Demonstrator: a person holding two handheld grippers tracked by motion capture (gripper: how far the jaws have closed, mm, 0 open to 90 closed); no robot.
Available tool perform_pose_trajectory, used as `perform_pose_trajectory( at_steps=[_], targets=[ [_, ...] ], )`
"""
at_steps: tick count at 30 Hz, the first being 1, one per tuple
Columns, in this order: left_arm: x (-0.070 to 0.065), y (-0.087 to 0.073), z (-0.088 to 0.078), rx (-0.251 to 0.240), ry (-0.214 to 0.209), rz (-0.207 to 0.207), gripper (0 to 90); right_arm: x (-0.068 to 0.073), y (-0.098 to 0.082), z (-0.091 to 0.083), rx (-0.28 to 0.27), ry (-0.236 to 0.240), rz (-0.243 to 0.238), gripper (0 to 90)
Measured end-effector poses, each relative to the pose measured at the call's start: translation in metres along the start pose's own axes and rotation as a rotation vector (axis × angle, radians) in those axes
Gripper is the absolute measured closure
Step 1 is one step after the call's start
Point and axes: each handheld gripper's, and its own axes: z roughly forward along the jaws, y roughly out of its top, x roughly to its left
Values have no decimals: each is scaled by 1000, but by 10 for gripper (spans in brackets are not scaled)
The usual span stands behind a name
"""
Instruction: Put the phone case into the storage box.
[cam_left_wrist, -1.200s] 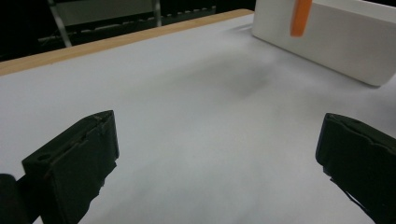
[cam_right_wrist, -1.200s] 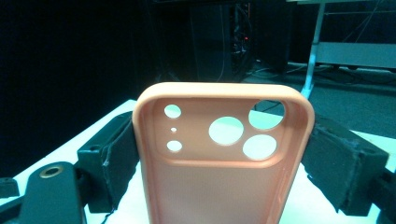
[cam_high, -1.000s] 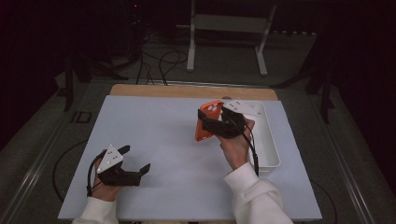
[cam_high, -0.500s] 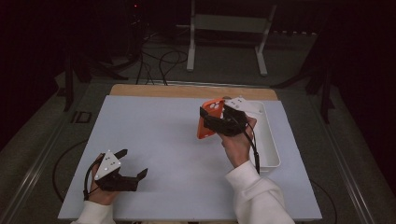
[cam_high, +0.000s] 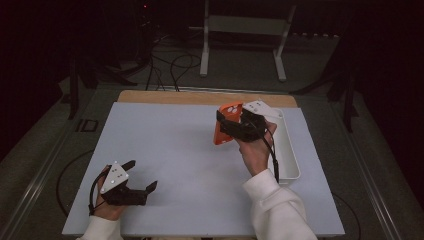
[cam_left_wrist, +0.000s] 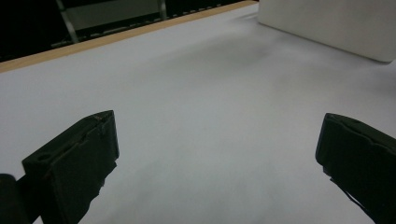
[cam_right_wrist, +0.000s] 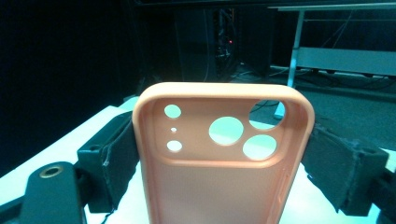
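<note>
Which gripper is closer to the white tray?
The right one. The right gripper, shut on the orange phone case, is raised right beside the white tray. The left gripper rests open at the table's near left, far from it.

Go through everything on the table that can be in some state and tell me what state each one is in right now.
Orange phone case: empty, upright, camera cutouts at top, clamped by its sides, held above the table.
Right gripper: shut on the phone case, raised off the table.
Left gripper: fingers wide open, nothing between them, low over the white table mat.
White tray: lying flat at the mat's right edge; the visible part looks empty.
</note>
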Motion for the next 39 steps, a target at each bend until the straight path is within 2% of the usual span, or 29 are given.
perform_pose_trajectory(
  at_steps=[39],
  targets=[
    [-1,-1,3,14,2,2,1,-18,18,15,-27,-79,-4,163]
  ],
)
